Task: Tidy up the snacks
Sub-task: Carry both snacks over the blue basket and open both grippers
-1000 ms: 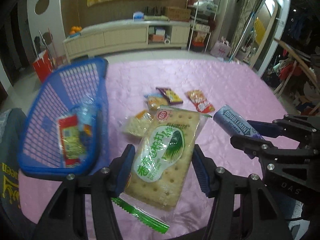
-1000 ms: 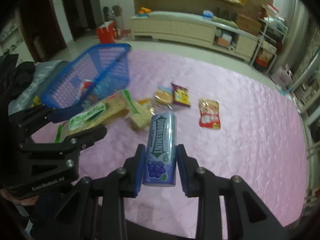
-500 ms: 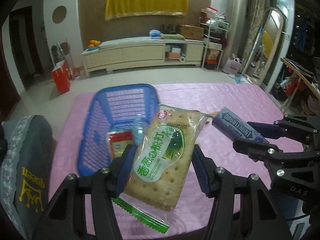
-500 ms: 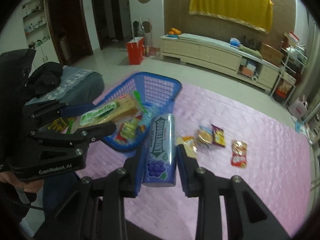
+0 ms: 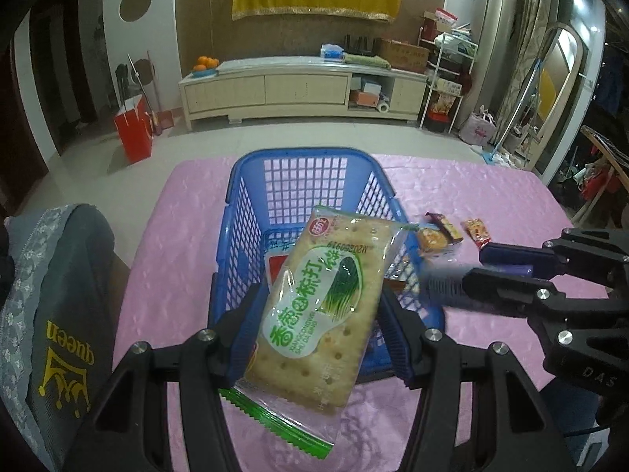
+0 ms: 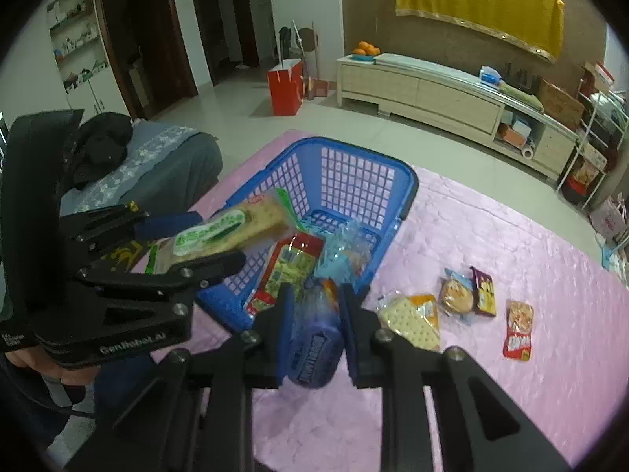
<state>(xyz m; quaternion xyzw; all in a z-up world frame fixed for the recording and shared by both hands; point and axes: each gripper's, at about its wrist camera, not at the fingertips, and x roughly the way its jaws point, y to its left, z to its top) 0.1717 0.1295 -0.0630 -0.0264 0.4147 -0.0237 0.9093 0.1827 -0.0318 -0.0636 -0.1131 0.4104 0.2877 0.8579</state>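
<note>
— Snacks half sorted, I'd say. Look in the blue basket (image 6: 397, 185): a red-and-yellow packet (image 6: 289, 265) and a crinkly clear-blue bag (image 6: 346, 244) are already lying in it.

— And the two being carried?

— The left gripper (image 5: 318, 314) is clamped on the big cracker pack (image 5: 326, 299), its pads pressing both long edges, and it hangs right over the basket's near end. The right gripper (image 6: 314, 322) has the purple gum bottle (image 6: 314, 338) between narrow jaws. Those jaws have just been closing, yet the bottle looks blurred and tipped, so whether the pads truly bite on it I cannot tell.

— Over the basket too?

— At its near corner, just beside the rim, not clearly above the inside.

— What's left on the pink tablecloth (image 6: 511, 244)?

— Four small things, well apart from the basket: a cracker sachet (image 6: 412, 320), a round biscuit pack (image 6: 456, 299), a dark little packet (image 6: 483, 291) touching it, and a red sachet (image 6: 519, 330) off on its own.

— So roughly halfway?

— My guess: two in, two about to go in, four waiting.
</note>
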